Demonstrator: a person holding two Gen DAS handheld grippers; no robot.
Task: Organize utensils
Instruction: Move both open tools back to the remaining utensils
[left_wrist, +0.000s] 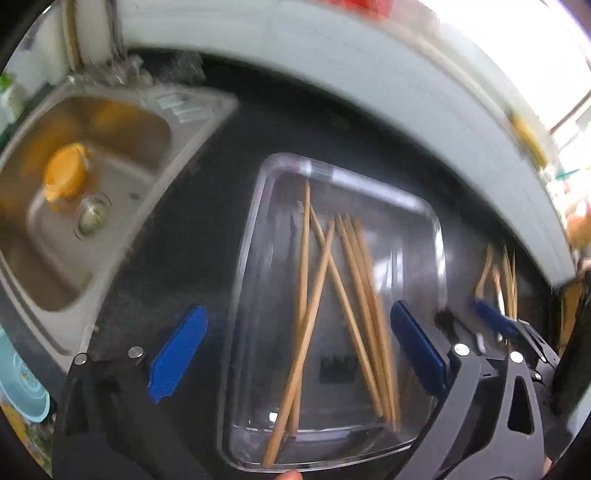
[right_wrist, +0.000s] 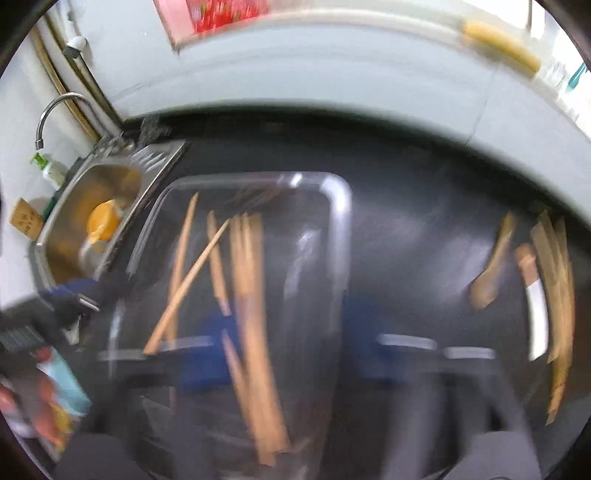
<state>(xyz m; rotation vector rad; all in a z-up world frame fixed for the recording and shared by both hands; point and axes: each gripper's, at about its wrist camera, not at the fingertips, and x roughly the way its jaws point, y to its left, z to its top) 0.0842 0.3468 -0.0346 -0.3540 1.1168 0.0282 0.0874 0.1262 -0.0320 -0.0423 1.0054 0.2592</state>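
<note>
tray (left_wrist: 255, 221) clear glossy plastic | chopsticks (left_wrist: 354, 273) matt wood | sink (left_wrist: 155, 122) brushed metal

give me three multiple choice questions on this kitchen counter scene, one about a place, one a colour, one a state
1. Where do most of the chopsticks lie?
A. in the sink
B. in the clear tray
C. on the wall ledge

2. What colour are the pads on the left gripper's fingers?
A. blue
B. red
C. green

3. How does the left gripper stand?
A. shut on a chopstick
B. shut on the tray rim
C. open, holding nothing

Answers:
1 B: the chopsticks rest inside the clear tray on the dark counter, right of the sink.
2 A: both pads show blue in the left wrist view.
3 C: its fingers stand wide apart above the tray, with nothing pinched between them.
</note>
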